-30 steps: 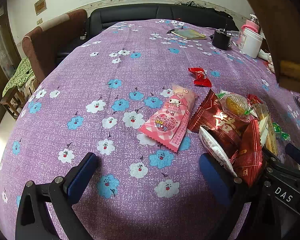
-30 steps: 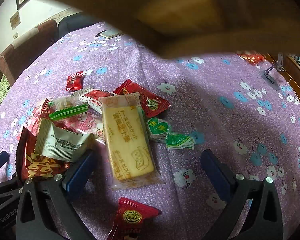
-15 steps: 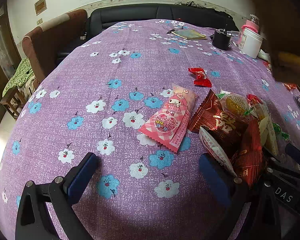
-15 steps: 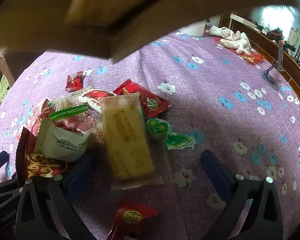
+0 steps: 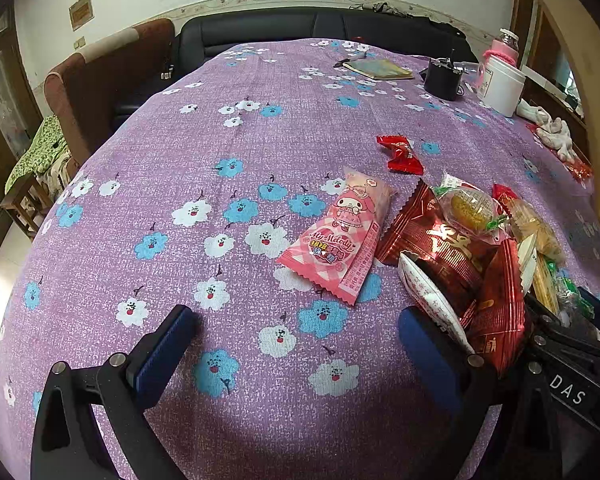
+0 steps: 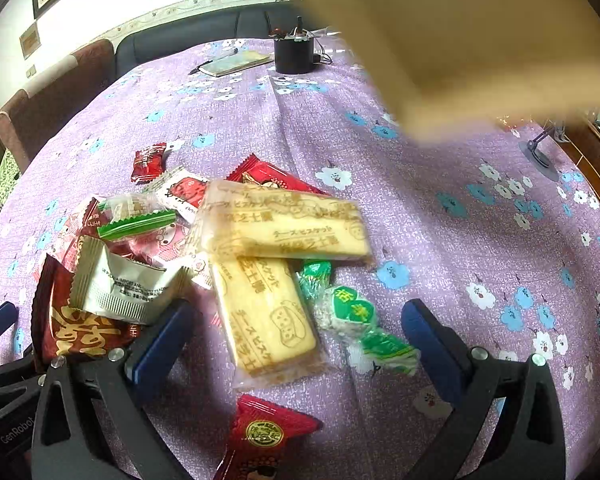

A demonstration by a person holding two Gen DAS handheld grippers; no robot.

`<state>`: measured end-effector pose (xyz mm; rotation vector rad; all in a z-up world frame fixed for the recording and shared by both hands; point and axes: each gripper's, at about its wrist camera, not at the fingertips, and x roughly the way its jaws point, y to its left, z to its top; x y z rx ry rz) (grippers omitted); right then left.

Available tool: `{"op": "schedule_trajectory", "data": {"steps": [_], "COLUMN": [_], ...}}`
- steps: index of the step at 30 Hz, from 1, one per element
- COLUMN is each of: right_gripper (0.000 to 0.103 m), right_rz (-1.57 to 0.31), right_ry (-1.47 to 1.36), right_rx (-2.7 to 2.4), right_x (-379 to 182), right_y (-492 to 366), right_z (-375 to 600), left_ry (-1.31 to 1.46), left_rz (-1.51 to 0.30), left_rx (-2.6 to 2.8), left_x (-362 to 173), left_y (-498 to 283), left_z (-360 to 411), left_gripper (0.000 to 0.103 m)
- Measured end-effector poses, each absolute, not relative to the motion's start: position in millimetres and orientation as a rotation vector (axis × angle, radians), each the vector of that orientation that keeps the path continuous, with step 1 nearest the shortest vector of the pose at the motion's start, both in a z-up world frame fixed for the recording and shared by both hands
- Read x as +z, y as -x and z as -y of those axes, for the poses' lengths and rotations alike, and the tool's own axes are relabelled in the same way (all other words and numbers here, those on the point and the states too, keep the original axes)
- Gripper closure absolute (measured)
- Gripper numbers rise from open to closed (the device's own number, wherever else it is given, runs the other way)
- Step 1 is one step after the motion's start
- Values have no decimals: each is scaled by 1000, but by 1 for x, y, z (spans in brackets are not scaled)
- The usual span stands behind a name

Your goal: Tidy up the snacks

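Note:
A heap of snack packets lies on the purple flowered tablecloth (image 5: 240, 140). In the right wrist view my right gripper (image 6: 296, 344) stands open over a yellow biscuit packet (image 6: 268, 320). A second yellow biscuit packet (image 6: 288, 224) lies across its far end. Green candies (image 6: 352, 308) sit beside them, a red packet (image 6: 268, 432) lies nearest, and a white packet (image 6: 120, 280) rests on a dark red one (image 6: 72, 332). My left gripper (image 5: 296, 350) is open and holds nothing. It is left of the heap, with a pink My Melody packet (image 5: 336, 240) ahead and a red candy (image 5: 400, 152) further off.
A big blurred tan object (image 6: 480, 40) hangs close over the table's right side. Far back stand a notebook (image 5: 380, 68), a black cup (image 5: 442, 80) and a white jar (image 5: 500, 84). A brown armchair (image 5: 100, 80) and a black sofa border the table.
A second yellow biscuit packet has landed across the first one. The blurred tan object has shifted up and to the right. Both grippers have stayed put and open.

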<state>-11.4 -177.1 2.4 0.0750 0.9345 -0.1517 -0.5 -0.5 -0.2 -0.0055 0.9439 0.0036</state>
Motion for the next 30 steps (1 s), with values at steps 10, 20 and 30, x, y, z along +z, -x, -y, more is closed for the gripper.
{"op": "schedule_trajectory", "data": {"steps": [10, 20, 30], "right_gripper": [0, 0, 0], "right_rz": [-934, -935, -935], "right_ry": [-75, -75, -79], "right_rx": [-152, -152, -169], "right_x": [2, 2, 3], "right_y": [12, 12, 12], "right_z": [177, 176, 176], "left_ry": [5, 6, 6], "left_rz": [-944, -944, -945], "left_rx": [4, 4, 3], "left_x": [0, 0, 0], "left_y": [0, 0, 1], "left_z": [0, 0, 1], "left_gripper": [0, 0, 0]}}
